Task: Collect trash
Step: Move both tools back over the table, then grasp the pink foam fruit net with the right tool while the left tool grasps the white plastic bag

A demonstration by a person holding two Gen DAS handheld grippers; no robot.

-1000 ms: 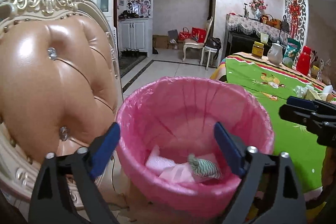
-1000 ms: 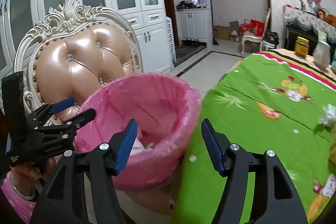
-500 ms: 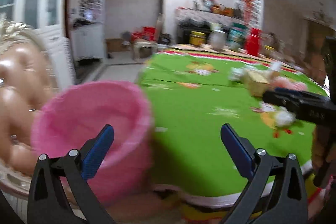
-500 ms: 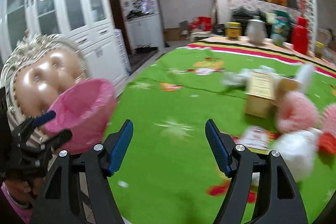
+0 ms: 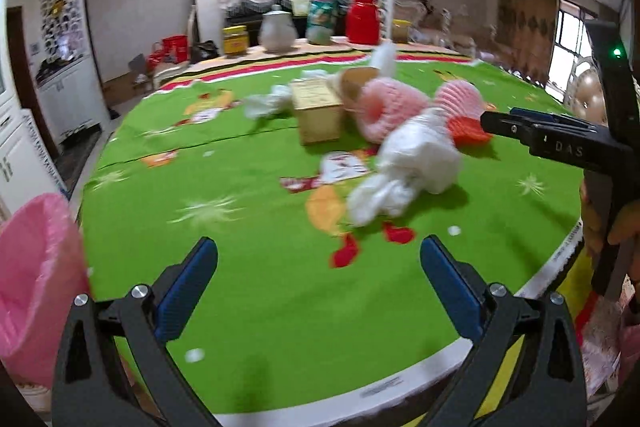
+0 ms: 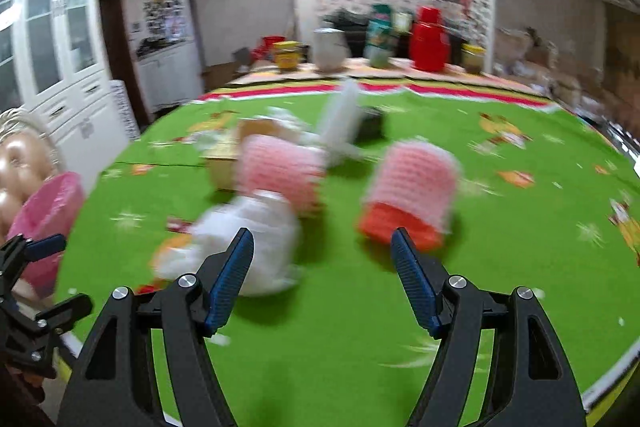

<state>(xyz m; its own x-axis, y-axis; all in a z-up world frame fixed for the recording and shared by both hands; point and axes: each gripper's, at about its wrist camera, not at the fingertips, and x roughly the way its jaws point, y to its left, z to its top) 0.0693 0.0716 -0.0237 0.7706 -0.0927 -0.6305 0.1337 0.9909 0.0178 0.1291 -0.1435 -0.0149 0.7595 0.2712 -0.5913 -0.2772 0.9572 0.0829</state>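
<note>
The right gripper [image 6: 322,279] is standing wide with nothing in it, nearing the white bag [image 6: 248,239] lying on the green table [image 6: 520,235]. It should be going down slowly and pinching the bag's middle.

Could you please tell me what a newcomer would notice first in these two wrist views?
The bright green cartoon-print tablecloth fills both views. At its middle lies a heap of litter: a crumpled white plastic bag, pink foam fruit nets and a small tan cardboard box. At the table's left edge stands a pink-lined waste bin, and both pairs of blue-padded tongs, left and right, gape empty.
</note>
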